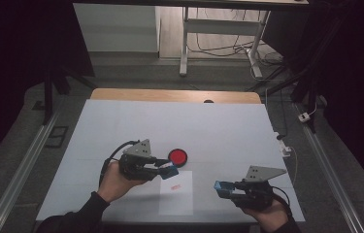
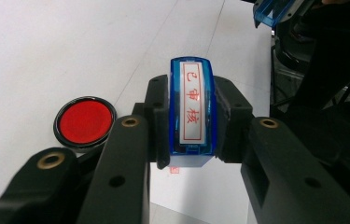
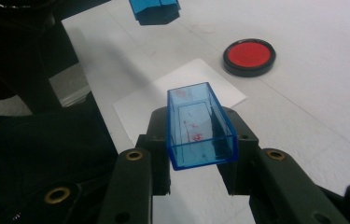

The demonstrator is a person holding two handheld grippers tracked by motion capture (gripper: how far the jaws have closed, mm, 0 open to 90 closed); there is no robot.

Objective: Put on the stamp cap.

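My left gripper (image 1: 169,170) is shut on a blue stamp (image 2: 192,107) with a white label bearing red characters. It hovers just above a white sheet of paper (image 1: 176,199), which carries a red imprint (image 1: 174,187). An open round red ink pad (image 1: 178,157) lies just beyond the stamp, and also shows in the left gripper view (image 2: 85,122) and the right gripper view (image 3: 249,56). My right gripper (image 1: 222,189) is shut on the stamp's clear blue cap (image 3: 200,128), its open side up, to the right of the paper (image 3: 163,100).
The white table cover (image 1: 170,121) stretches wide behind the ink pad. The table's front edge runs just below both hands. A small dark object (image 1: 208,101) sits at the far wooden edge. Cables (image 1: 289,150) hang off the right side.
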